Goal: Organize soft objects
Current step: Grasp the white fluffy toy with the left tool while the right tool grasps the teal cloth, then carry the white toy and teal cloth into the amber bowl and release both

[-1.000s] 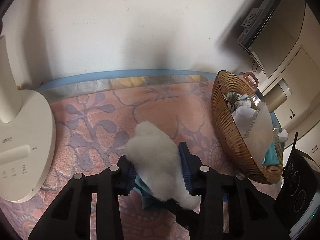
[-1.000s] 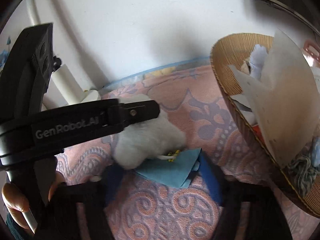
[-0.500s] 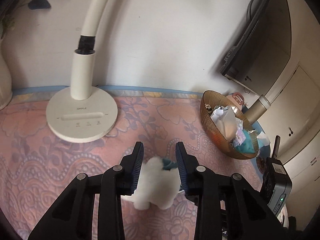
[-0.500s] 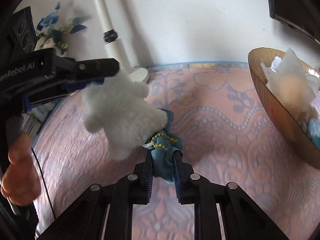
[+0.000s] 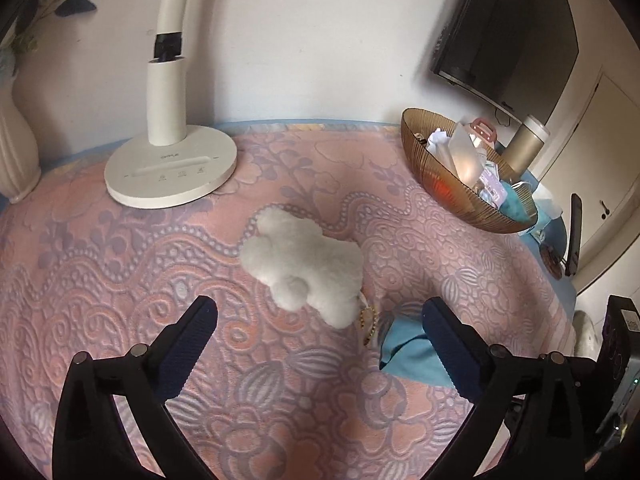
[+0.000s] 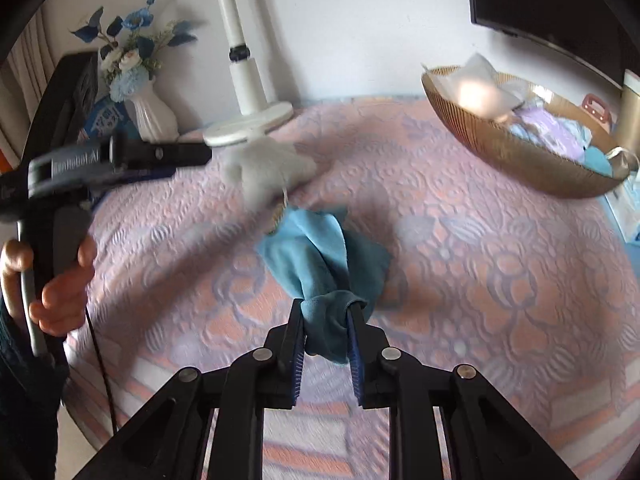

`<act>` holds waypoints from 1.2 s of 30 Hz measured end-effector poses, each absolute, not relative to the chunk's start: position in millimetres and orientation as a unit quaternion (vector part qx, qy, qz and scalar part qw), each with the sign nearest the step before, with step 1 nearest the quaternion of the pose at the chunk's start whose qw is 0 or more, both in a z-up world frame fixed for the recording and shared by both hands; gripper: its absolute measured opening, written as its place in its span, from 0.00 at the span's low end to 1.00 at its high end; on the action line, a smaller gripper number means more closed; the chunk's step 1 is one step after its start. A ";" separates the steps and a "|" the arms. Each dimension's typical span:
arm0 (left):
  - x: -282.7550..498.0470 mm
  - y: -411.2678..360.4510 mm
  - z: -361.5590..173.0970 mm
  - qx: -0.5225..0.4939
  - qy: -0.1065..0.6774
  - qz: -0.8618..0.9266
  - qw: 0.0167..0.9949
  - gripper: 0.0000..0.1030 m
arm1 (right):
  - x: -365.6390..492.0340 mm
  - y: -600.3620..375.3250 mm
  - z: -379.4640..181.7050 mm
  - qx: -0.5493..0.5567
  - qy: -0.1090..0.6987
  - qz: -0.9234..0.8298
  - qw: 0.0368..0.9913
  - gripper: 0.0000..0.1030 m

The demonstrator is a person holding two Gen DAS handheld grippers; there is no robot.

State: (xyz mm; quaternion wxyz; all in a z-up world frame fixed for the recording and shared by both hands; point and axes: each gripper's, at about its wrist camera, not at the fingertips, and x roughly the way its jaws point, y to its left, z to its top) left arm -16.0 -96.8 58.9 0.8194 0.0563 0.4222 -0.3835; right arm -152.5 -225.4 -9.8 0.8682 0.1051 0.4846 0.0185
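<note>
A white plush toy lies on the pink patterned tablecloth. My left gripper stands just short of it, its jaws opening wide with nothing pressed between them. A small bead chain runs from the toy to a blue cloth. In the right wrist view my right gripper pinches a bunched end of the blue cloth; its jaws are easing open, but the pads still press the fabric. The plush toy looks blurred there, beside the left gripper, which a hand holds.
A white desk lamp stands at the back, with a white vase of blue flowers to its left. An amber ribbed bowl at the back right holds several small items. Behind the bowl stand a gold flask and a wall screen.
The left gripper has let go of the plush toy, opened wide and drawn back. The right gripper closed on the blue cloth and pulled it toward the near edge.
</note>
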 end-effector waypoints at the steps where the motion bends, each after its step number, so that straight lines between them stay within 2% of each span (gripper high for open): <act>1: -14.6 -104.0 56.6 0.066 0.421 -0.376 0.823 0.99 | -151.6 -226.4 -10.4 0.109 0.489 0.021 0.865 0.24; 3: -6.5 -118.1 47.2 0.081 0.432 -0.353 0.826 0.99 | -149.9 -227.8 -7.4 0.115 0.485 0.029 0.866 0.32; 4: -1.7 -122.9 41.7 0.084 0.438 -0.342 0.827 0.99 | -148.0 -227.2 -5.4 0.112 0.482 0.033 0.868 0.53; 5: 3.5 -128.1 35.2 0.089 0.446 -0.328 0.828 0.99 | -146.3 -226.5 -4.7 0.106 0.481 0.037 0.869 0.83; 6: 7.5 -132.5 30.0 0.091 0.452 -0.322 0.827 0.99 | -143.2 -224.7 -3.2 0.098 0.477 0.041 0.872 0.92; 9: 15.7 -142.7 16.7 0.100 0.461 -0.314 0.824 0.99 | -133.1 -218.7 -1.8 0.075 0.463 0.057 0.881 0.93; 12: 19.7 -150.6 5.7 0.110 0.466 -0.293 0.828 0.94 | -114.3 -215.5 -10.1 0.063 0.479 0.062 0.874 0.93; 13: 18.4 -150.5 6.7 0.114 0.454 -0.291 0.834 0.84 | -108.5 -214.3 -13.3 0.060 0.481 0.063 0.872 0.93; 14: 16.6 -150.9 8.4 0.116 0.448 -0.297 0.835 0.69 | -104.2 -213.3 -15.8 0.056 0.483 0.060 0.872 0.91; 15: 14.1 -151.5 10.7 0.118 0.442 -0.304 0.836 0.61 | -99.3 -211.6 -19.8 0.052 0.489 0.057 0.869 0.88; 16: 11.7 -151.9 12.6 0.122 0.438 -0.313 0.834 0.57 | -96.5 -209.8 -23.8 0.049 0.496 0.058 0.865 0.76; 17: 8.4 -152.0 14.7 0.123 0.431 -0.321 0.834 0.53 | -93.7 -208.3 -27.7 0.046 0.501 0.056 0.862 0.68; 18: 5.6 -151.4 16.7 0.124 0.425 -0.328 0.834 0.53 | -93.4 -205.7 -27.7 0.034 0.497 0.044 0.866 0.66; 19: 2.2 -150.5 19.7 0.124 0.417 -0.335 0.836 0.52 | -94.0 -201.8 -26.3 0.020 0.491 0.036 0.870 0.55; 20: -1.0 -148.7 24.0 0.121 0.409 -0.341 0.838 0.52 | -94.5 -198.3 -25.3 0.009 0.489 0.036 0.872 0.35; 22: -7.1 -142.7 36.5 0.100 0.391 -0.364 0.839 0.52 | -98.5 -195.5 -21.8 0.005 0.479 0.049 0.876 0.14; 29: -26.8 -148.2 93.6 0.096 0.341 -0.411 0.840 0.52 | -119.5 -241.1 15.9 0.053 0.440 0.028 0.896 0.12; 36: -41.5 -199.1 149.1 0.117 0.283 -0.448 0.840 0.52 | -128.5 -322.8 94.0 0.064 0.373 -0.055 0.924 0.12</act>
